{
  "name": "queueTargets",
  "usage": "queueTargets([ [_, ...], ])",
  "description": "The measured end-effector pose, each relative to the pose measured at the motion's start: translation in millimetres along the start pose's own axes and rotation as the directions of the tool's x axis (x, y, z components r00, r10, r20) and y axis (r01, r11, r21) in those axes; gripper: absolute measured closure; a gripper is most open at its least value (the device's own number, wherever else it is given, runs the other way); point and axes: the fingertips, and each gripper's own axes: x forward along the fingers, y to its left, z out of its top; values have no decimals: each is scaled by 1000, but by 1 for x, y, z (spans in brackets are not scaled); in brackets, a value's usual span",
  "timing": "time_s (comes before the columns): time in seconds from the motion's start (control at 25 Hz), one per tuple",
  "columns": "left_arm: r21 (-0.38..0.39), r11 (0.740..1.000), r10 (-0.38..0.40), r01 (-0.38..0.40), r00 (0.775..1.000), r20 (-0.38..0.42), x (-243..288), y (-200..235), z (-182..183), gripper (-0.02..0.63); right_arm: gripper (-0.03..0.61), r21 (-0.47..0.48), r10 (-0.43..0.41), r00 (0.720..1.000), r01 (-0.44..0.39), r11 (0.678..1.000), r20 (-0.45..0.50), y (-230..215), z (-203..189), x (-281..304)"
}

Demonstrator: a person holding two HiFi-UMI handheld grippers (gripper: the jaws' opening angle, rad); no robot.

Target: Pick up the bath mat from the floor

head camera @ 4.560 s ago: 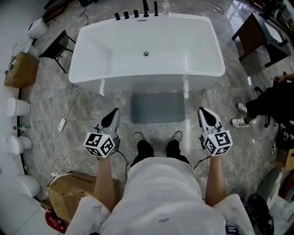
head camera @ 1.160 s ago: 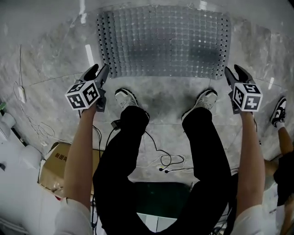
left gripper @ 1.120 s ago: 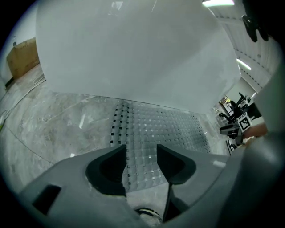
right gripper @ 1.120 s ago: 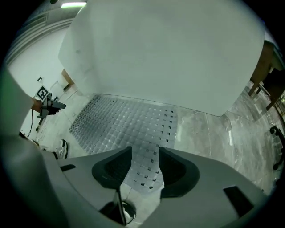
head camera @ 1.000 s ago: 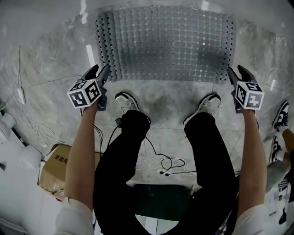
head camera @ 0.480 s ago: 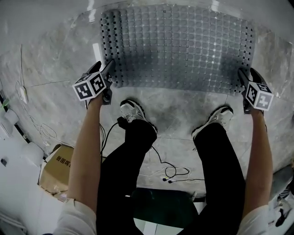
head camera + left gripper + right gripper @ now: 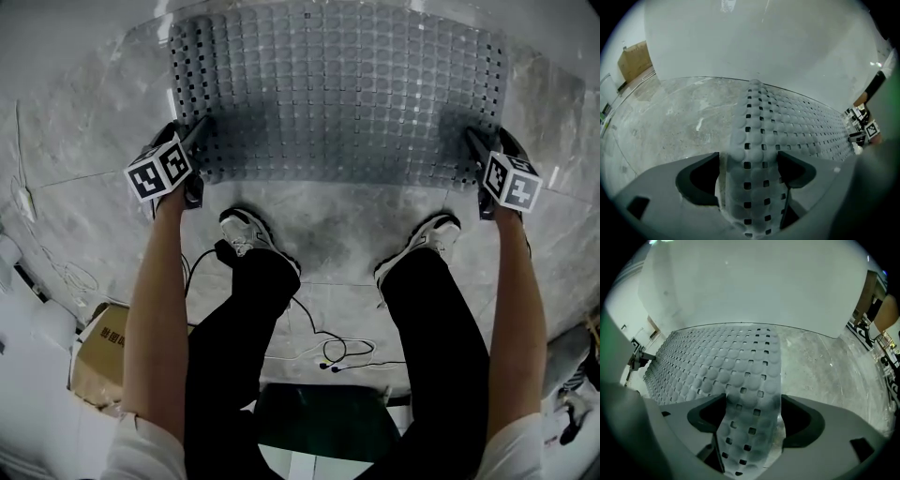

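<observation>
We have the bath mat (image 7: 337, 94) at 12 o'clock in the head view, lying on the marble floor (image 7: 323, 220) just ahead of our shoes (image 7: 242, 231), its far edge up against a white wall (image 7: 764, 42) that we take for the side of a tub. The left gripper (image 7: 200, 127) sits on the mat's near corner at 10 o'clock and the right gripper (image 7: 470, 141) on the other near corner at 2 o'clock. In the left gripper view a bunched ridge of the perforated mat fills the gap between the jaws, which are pressed onto it from both sides. The right gripper view shows the same, a strip of mat pinched between its jaws.

We judge the grasp to be made and the lift to be the step in hand. The near edge already looks raised into the jaws, while most of the mat lies flat. The next move calls for both grippers to rise together and evenly, peeling the soft mat off the floor. It will likely sag in the middle, and an uneven pull could drag one corner out.

The only container we see is a cardboard box (image 7: 94, 349) at 8 o'clock. We cannot tell what is in it
</observation>
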Motion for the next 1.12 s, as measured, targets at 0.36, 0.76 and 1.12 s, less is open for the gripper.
queueTargets([
  [0.36,40,997,72,-72,997,3,1,-3,0,264,288,-3,15,999,-15,1000,-29,8,1,-1],
  [0.76,36,999,-4,4,1000,0,-8,-33,3,468,448,-56,59,996,-63,996,-64,31,6,-11],
  [1.12,58,998,-32,32,999,4,-52,-55,20,497,514,-114,111,991,-119,986,-70,62,26,-52],
])
